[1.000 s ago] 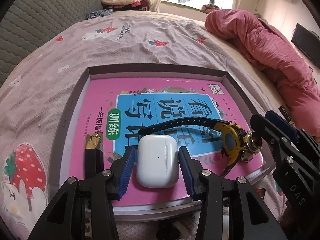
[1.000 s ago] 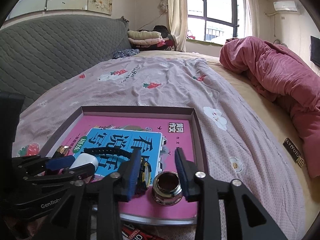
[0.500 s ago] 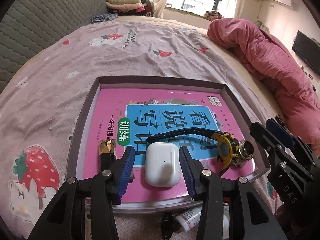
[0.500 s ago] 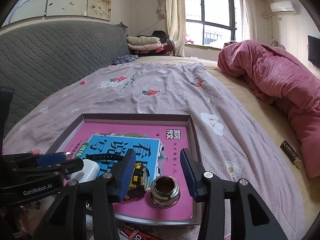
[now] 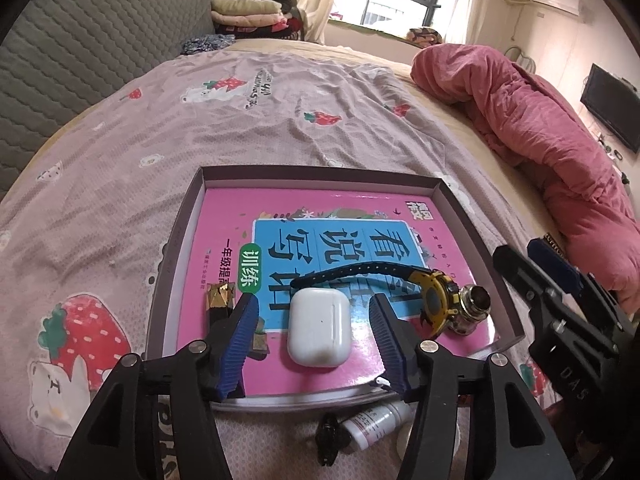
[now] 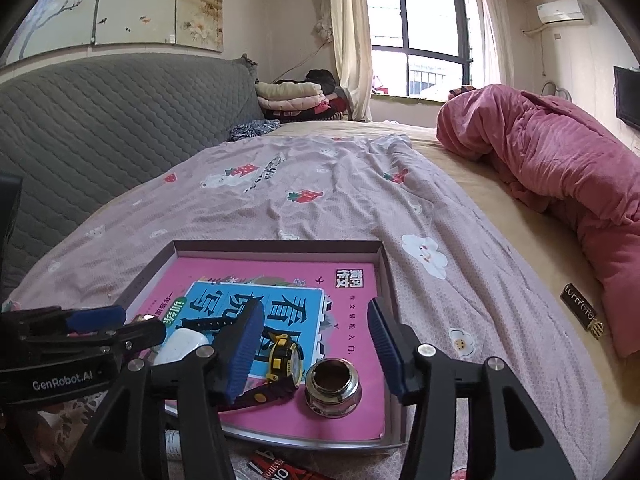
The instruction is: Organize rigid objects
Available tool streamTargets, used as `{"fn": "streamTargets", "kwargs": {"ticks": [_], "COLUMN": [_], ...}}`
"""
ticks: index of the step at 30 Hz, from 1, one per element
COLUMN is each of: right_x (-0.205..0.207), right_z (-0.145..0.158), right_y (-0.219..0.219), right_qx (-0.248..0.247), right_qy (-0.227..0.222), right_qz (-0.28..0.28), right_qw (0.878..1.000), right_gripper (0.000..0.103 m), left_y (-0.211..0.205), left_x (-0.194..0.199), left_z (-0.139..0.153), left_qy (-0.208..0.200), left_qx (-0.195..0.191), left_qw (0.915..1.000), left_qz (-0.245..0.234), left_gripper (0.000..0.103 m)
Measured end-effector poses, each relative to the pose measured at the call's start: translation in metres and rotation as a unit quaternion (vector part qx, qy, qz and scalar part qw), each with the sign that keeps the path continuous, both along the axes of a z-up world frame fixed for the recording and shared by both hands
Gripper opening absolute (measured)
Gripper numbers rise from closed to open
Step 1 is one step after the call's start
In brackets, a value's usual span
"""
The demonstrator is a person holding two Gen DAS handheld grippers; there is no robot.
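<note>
Both claws, left and right, are opening, nothing pinched: case, watch, jar boxed; bottle at 6 o'clock remains.

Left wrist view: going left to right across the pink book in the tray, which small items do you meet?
Gold-and-black clip → white earbud case → yellow-faced watch → small metal-rimmed jar.
</note>
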State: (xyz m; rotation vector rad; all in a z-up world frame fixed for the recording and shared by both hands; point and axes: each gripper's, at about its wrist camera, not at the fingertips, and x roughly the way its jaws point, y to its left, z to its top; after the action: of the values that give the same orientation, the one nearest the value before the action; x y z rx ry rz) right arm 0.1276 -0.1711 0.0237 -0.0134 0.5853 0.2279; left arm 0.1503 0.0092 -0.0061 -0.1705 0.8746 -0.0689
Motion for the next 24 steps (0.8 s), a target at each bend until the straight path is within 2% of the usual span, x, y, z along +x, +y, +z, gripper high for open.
{"fn": "streamTargets", "kwargs": {"ticks": [12, 15, 20, 24], "right_x": [-0.015, -0.022, -0.032, -0.039], "right_z": [0.018, 0.020, 0.028, 0.035], "right_y": [-0.013, -0.012, -0.009, -0.008], "right_qx": [0.018, 0.008, -0.012, -0.008], "right_qy": [-0.007, -0.012, -0.022, -0.026], "right_qz": [-0.006, -0.007, -0.013, -0.010], "right_qw": [1.000, 1.000, 1.000, 1.000], "right_gripper": [0.054, 0.054, 0.054, 0.054], "left_y": [0.001, 0.001, 0.000, -0.001], "left_x": [-0.017, -0.021, -0.027, -0.032], "left_z": [0.018, 0.022, 0.026, 0.031], "left_qy": [-0.012, -0.016, -0.015, -0.019], "left_qx": [-0.004, -0.004, -0.008, -0.009], "left_qw": [0.9999, 0.9998, 0.9998, 0.9997], "left_qz": [-0.007, -0.008, -0.012, -0.014], "left_gripper": [0.062, 0.068, 0.069, 0.070]}}
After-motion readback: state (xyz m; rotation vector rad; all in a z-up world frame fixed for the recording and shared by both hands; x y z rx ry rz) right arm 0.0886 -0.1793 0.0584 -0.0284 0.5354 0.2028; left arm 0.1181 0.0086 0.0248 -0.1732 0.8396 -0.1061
